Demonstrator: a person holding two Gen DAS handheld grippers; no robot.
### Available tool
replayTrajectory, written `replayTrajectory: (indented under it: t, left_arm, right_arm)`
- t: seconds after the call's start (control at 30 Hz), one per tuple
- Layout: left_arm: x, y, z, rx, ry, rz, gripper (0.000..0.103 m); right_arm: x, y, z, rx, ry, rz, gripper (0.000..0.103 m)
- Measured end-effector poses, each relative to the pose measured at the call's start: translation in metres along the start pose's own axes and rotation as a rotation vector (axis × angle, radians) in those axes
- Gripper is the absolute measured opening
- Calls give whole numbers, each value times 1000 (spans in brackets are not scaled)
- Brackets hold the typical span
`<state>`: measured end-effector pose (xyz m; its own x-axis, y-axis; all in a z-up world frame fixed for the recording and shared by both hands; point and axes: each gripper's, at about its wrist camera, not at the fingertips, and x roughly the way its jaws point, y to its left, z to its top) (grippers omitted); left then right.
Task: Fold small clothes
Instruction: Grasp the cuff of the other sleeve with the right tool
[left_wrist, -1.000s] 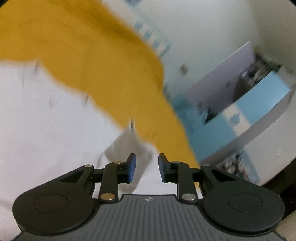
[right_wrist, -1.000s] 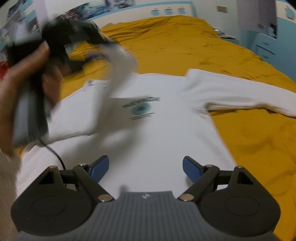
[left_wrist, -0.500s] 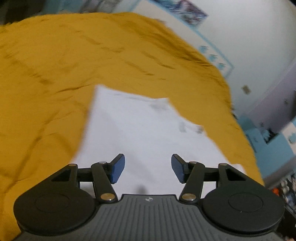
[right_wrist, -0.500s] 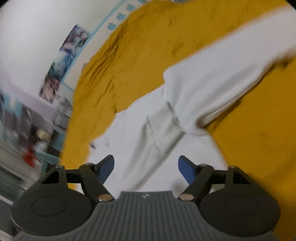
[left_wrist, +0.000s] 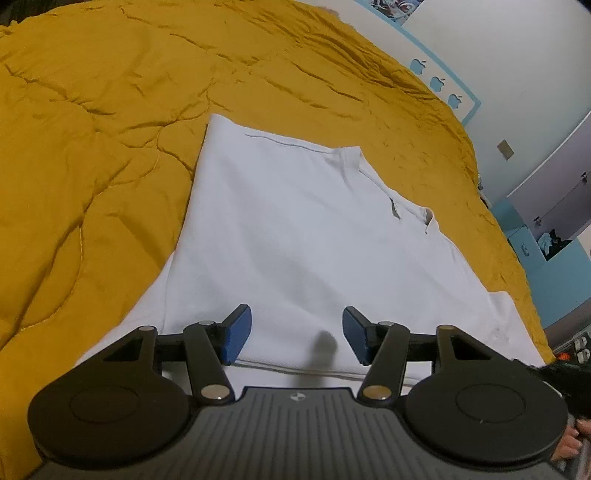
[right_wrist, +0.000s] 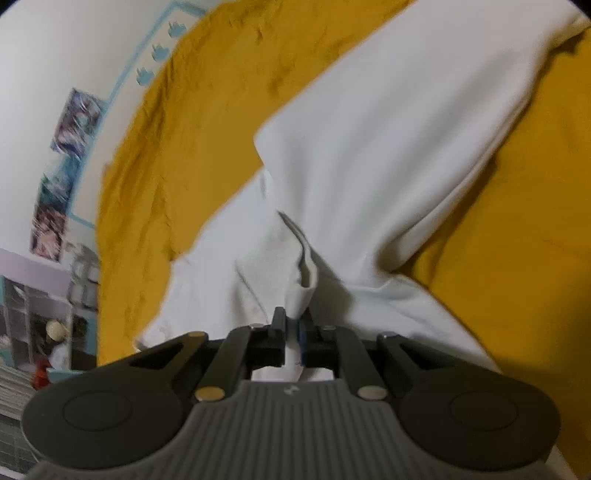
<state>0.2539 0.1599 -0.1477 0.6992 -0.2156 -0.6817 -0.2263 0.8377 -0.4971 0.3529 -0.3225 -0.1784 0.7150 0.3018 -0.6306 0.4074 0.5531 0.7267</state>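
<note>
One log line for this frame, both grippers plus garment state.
left gripper: open, over folded side of white sweatshirt | right gripper: shut on sleeve cuff | sleeve unfolded on yellow bedspread

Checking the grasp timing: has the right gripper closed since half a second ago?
Yes. The right gripper, open above the white shirt before, is now shut on a fold of it.

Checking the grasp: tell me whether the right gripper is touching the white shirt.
Touching. The right wrist view shows the right gripper with jaws shut on a fold of the white shirt.
</note>
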Motion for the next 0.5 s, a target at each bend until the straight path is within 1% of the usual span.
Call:
replayTrajectory:
  t: [0.07,0.17,0.2,0.23,0.27,0.3,0.37,0.4,0.5]
  left_arm:
    - [1,0,-1,8,5,5,67]
    - [2,-9,0,33,9,31,67]
    - [2,-13,0,36,12,34,67]
    - [0,-16,0,38,17,29,67]
    - [-4,-21,0,42,20,18,67]
    - [-6,-24,-1,51,22,8,67]
    - [-11,-38,-4,87,28,-6,67]
    - [-13,-45,-6,104,29,-14,67]
    - [-19,-68,-16,142,29,-66,67]
  right_arm:
    - [-8,-3,-2,-4,-13,-23,1]
    - [5,-15,-5,14,39,-69,1]
    - [5,-21,-5,36,41,-53,1]
    - [2,-23,-4,52,41,-33,2]
    - [-4,-23,-2,54,37,-17,10]
    - [-13,-21,0,30,22,-8,13]
    - [-36,-20,7,-46,-35,1,34]
    - [-51,-24,10,-78,-70,2,37]
    - [-101,-43,37,-116,-209,-10,39]
